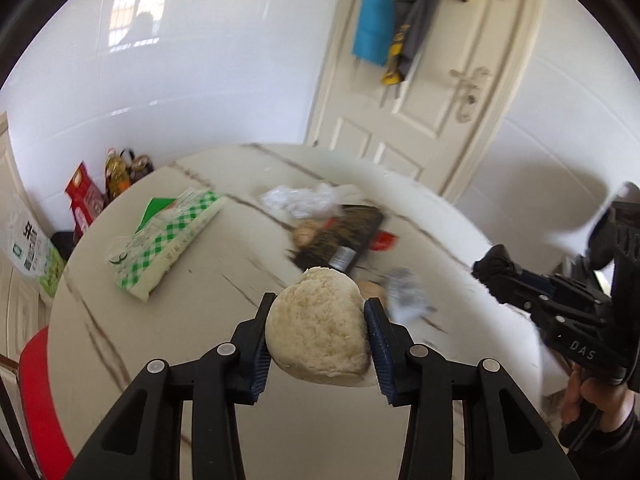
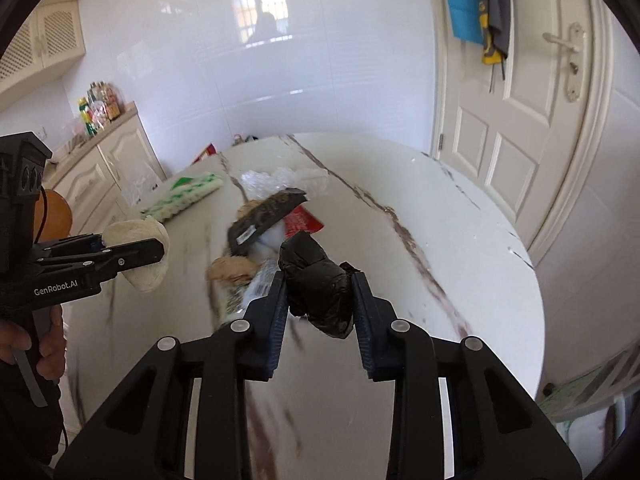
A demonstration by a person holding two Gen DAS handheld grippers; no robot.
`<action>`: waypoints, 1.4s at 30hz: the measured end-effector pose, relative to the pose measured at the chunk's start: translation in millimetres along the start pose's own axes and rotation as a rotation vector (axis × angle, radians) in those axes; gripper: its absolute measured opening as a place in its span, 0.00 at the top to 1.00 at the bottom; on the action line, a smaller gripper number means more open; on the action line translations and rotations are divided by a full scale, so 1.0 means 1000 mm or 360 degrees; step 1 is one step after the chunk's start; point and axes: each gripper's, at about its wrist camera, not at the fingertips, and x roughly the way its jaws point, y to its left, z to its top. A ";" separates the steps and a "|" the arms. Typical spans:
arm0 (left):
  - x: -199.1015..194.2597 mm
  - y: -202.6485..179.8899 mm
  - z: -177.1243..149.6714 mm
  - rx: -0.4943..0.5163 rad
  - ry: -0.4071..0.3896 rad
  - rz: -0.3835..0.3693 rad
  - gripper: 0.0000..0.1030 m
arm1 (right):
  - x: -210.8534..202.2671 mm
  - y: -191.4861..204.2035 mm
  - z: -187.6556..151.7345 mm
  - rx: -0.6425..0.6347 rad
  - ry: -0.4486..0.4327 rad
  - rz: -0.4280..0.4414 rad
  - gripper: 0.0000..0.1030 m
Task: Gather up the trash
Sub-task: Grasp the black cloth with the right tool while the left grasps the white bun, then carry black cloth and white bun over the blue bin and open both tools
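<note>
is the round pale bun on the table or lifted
Lifted: the round pale bun is clamped in the left gripper, above the white marble table.

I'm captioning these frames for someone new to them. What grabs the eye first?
The left gripper is clamped on a pale, round bun, front and centre. The right gripper pinches a crumpled black bag. Behind both, wrappers lie piled mid-table, beside a green-checked packet.
</note>
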 end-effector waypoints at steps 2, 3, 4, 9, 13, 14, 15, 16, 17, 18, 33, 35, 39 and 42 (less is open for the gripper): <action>-0.018 -0.019 -0.011 0.0030 -0.0024 -0.0033 0.62 | -0.025 0.005 -0.013 0.0007 -0.0049 -0.0004 0.72; -0.026 -0.029 -0.017 0.0043 -0.0033 -0.0058 0.62 | -0.036 0.007 -0.019 0.0010 -0.0059 -0.0001 0.72; -0.033 -0.038 -0.023 0.0058 -0.0036 -0.0083 0.62 | -0.049 0.008 -0.026 0.0016 -0.0072 -0.0001 0.72; -0.061 -0.095 -0.051 0.0167 -0.0042 -0.0201 0.62 | -0.114 -0.001 -0.063 0.0085 -0.0146 -0.0061 0.72; -0.064 -0.150 -0.070 0.0280 0.0002 -0.0329 0.62 | -0.157 -0.025 -0.099 0.0200 -0.0188 -0.0154 0.72; -0.063 -0.161 -0.073 0.0302 0.0021 -0.0355 0.62 | -0.166 -0.033 -0.109 0.0242 -0.0195 -0.0175 0.72; -0.060 -0.176 -0.078 0.0335 0.0046 -0.0389 0.62 | -0.173 -0.039 -0.117 0.0274 -0.0197 -0.0193 0.72; -0.057 -0.191 -0.083 0.0374 0.0069 -0.0429 0.62 | -0.181 -0.047 -0.127 0.0313 -0.0198 -0.0223 0.72; -0.054 -0.205 -0.087 0.0408 0.0090 -0.0457 0.62 | -0.187 -0.055 -0.136 0.0351 -0.0197 -0.0252 0.72; -0.050 -0.220 -0.093 0.0451 0.0118 -0.0488 0.62 | -0.194 -0.065 -0.147 0.0399 -0.0196 -0.0279 0.72; 0.103 -0.348 -0.133 0.0755 0.0629 -0.0567 0.62 | -0.187 -0.176 -0.260 0.0878 0.0005 -0.0405 0.71; 0.130 -0.360 -0.130 0.0767 0.0692 -0.0550 0.62 | -0.177 -0.189 -0.269 0.0917 0.0047 -0.0406 0.71; 0.185 -0.383 -0.134 0.0802 0.0782 -0.0523 0.62 | -0.161 -0.207 -0.281 0.0979 0.0117 -0.0402 0.71; 0.213 -0.392 -0.136 0.0806 0.0832 -0.0506 0.60 | -0.151 -0.220 -0.289 0.1013 0.0166 -0.0402 0.71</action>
